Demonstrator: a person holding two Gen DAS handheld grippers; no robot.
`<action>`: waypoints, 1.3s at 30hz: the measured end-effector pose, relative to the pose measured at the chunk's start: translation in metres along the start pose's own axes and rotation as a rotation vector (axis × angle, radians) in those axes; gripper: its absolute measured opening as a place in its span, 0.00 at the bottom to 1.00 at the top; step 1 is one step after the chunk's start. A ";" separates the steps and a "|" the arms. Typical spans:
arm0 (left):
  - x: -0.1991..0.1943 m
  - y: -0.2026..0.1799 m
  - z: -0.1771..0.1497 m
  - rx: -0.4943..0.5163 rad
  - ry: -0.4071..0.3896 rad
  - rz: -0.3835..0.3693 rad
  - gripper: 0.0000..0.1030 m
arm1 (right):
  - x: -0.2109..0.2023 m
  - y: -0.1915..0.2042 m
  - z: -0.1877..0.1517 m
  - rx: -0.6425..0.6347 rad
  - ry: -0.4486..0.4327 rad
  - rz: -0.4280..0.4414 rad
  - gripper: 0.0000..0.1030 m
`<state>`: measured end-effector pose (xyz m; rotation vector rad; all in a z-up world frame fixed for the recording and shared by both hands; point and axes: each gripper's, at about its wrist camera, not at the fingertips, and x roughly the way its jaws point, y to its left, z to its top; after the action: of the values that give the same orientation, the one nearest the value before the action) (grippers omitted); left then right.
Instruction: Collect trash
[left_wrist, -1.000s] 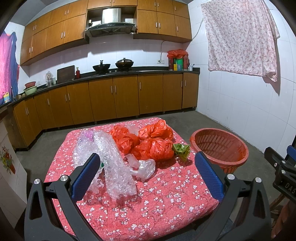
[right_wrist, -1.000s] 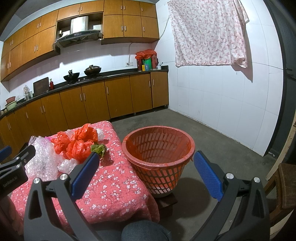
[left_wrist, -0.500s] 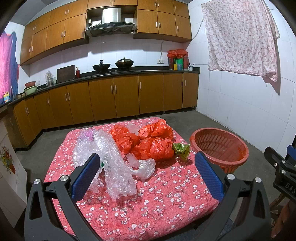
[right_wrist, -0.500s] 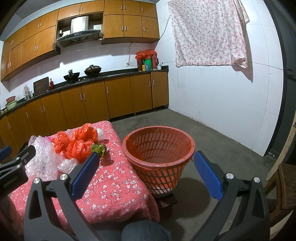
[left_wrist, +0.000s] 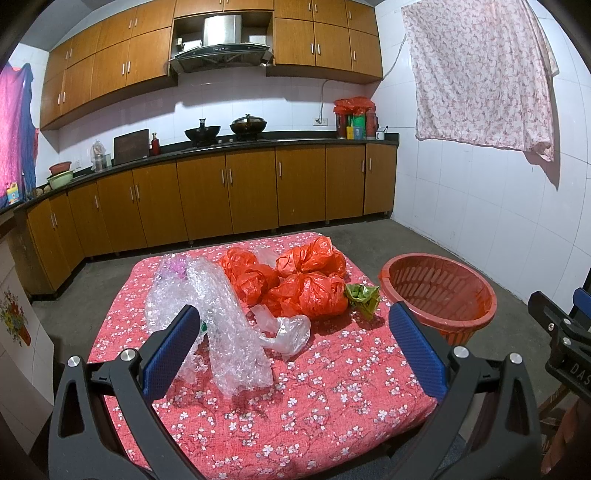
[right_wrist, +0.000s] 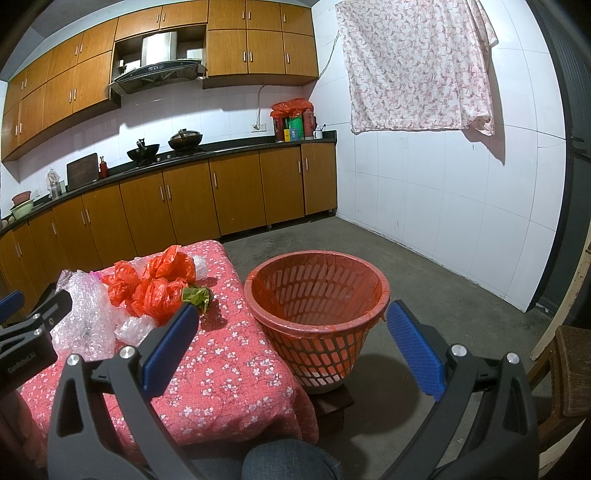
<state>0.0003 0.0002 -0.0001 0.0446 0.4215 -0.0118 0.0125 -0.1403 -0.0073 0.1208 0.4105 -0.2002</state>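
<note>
A low table (left_wrist: 332, 417) with a red flowered cloth holds the trash. Crumpled bubble wrap (left_wrist: 218, 325) lies at its left, a clear plastic bag (left_wrist: 284, 330) beside it. Three red plastic bags (left_wrist: 310, 291) are heaped at the back, with a green wrapper (left_wrist: 364, 295) to their right. A red slotted basket (right_wrist: 317, 310) stands on the floor off the table's right edge. My left gripper (left_wrist: 295, 347) is open above the table's near side, holding nothing. My right gripper (right_wrist: 291, 343) is open in front of the basket, also holding nothing.
Wooden kitchen cabinets (left_wrist: 221, 199) and a counter with woks run along the back wall. A flowered cloth (left_wrist: 480, 74) hangs on the white tiled right wall. A wooden stool (right_wrist: 572, 369) stands at the far right. The person's knee (right_wrist: 291, 461) shows at the bottom.
</note>
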 end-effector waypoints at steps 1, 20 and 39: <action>0.000 0.000 0.000 0.000 0.000 0.000 0.98 | 0.000 0.000 0.000 0.000 0.000 0.000 0.96; 0.000 0.000 0.000 0.001 0.003 0.000 0.98 | 0.000 0.001 0.001 -0.002 0.000 -0.001 0.96; 0.005 0.021 -0.009 -0.021 -0.004 0.068 0.98 | 0.007 0.001 0.001 0.006 0.007 0.006 0.96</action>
<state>0.0020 0.0217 -0.0092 0.0380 0.4161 0.0596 0.0190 -0.1402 -0.0091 0.1288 0.4164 -0.1954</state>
